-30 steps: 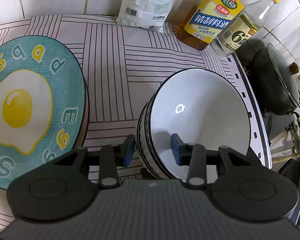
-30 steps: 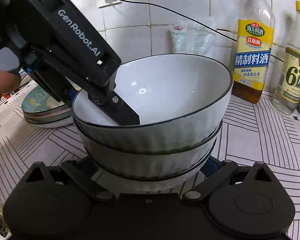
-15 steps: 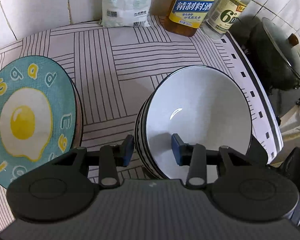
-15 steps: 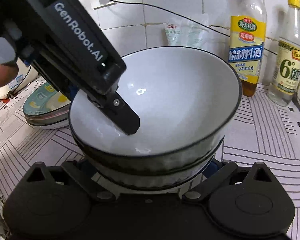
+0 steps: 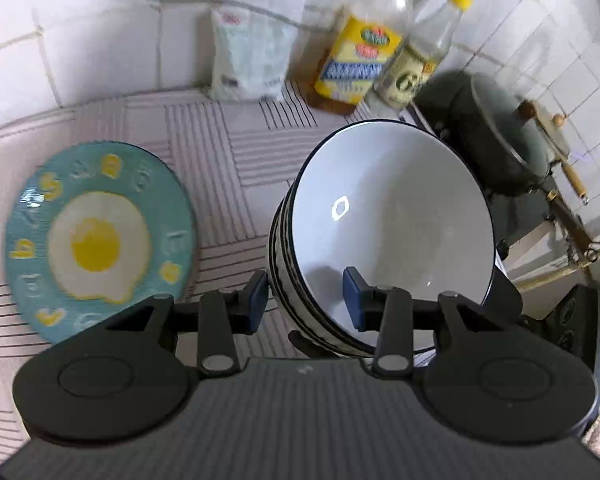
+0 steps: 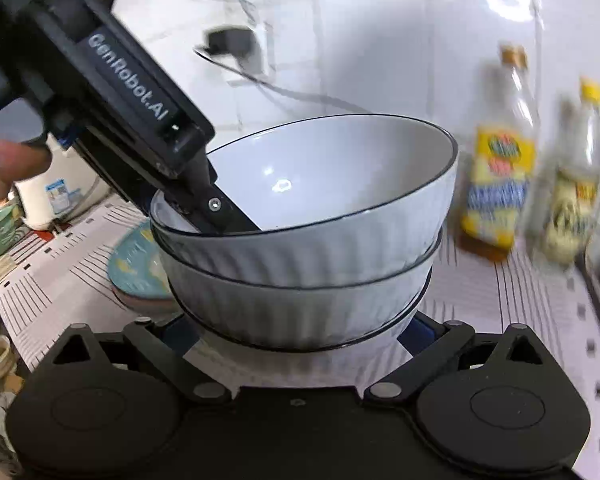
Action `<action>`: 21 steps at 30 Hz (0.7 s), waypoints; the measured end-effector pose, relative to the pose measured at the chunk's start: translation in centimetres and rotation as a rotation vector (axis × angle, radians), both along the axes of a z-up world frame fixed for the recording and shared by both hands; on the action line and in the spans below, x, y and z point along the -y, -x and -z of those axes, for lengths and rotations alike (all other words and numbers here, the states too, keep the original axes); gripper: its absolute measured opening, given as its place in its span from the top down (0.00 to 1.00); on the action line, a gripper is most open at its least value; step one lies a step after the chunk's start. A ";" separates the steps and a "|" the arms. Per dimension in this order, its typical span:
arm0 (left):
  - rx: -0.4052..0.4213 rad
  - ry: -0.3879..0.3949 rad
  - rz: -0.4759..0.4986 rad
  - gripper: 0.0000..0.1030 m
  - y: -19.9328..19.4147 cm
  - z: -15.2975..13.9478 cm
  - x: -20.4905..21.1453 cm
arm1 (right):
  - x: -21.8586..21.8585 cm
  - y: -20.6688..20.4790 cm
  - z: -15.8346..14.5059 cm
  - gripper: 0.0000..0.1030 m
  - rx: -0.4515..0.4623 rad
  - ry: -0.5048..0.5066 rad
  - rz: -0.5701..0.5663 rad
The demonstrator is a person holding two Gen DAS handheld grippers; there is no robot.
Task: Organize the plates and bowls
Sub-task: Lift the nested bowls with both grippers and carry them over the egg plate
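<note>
A stack of white ribbed bowls with dark rims point(image 5: 392, 220) point(image 6: 308, 256) is held above the striped counter. My left gripper point(image 5: 306, 300) is shut on the near rims of the bowl stack, one finger inside the top bowl and one outside. My right gripper point(image 6: 300, 332) cups the bottom bowl from both sides, its blue pads against the bowl's wall. A teal plate with a fried-egg picture point(image 5: 96, 236) lies on the counter to the left, on top of other plates point(image 6: 136, 264).
A yellow-labelled bottle point(image 5: 360, 68) point(image 6: 496, 184), a clear bottle with a yellow cap point(image 5: 416, 68) point(image 6: 572, 208) and a white bag point(image 5: 248, 60) stand by the tiled wall. A dark lidded pot point(image 5: 500, 140) sits at the right. Cups point(image 6: 0, 232) stand far left.
Both grippers have lifted the bowl stack higher off the counter and tilted it; the counter, the plate and the bottles now look farther away and lower.
</note>
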State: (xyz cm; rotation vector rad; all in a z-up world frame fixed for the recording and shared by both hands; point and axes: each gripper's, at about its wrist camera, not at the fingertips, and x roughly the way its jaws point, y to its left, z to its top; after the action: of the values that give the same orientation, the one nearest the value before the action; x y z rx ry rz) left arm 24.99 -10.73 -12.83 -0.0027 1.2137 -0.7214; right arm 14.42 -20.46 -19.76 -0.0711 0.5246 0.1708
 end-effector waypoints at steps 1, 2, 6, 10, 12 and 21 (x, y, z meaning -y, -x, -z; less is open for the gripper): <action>0.010 -0.001 -0.008 0.62 0.1 -0.7 -0.7 | -0.5 -0.2 -0.5 0.02 0.010 -0.001 -0.017; 0.014 -0.008 -0.017 0.62 0.0 -1.4 -1.5 | -1.0 -0.4 -1.0 0.02 0.015 0.000 -0.037; 0.036 -0.021 -0.073 0.62 -0.2 -3.5 -4.5 | -3.1 -1.5 -2.4 0.02 0.046 0.003 -0.105; 0.055 -0.023 -0.131 0.62 -0.8 -4.8 -8.0 | -5.4 -3.0 -3.2 0.02 0.063 0.009 -0.167; 0.056 -0.027 -0.150 0.61 -1.3 -5.0 -9.4 | -6.4 -3.9 -3.1 0.02 0.066 0.012 -0.191; 0.054 -0.046 -0.166 0.61 -4.7 -3.4 -13.9 | -10.4 -7.4 -1.5 0.02 0.059 0.034 -0.214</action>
State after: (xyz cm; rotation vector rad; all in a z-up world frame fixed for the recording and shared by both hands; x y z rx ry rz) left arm 29.71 3.19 -9.41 -0.0448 1.1630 -0.5456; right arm 21.82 -10.06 -18.26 -0.1655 0.4606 0.3681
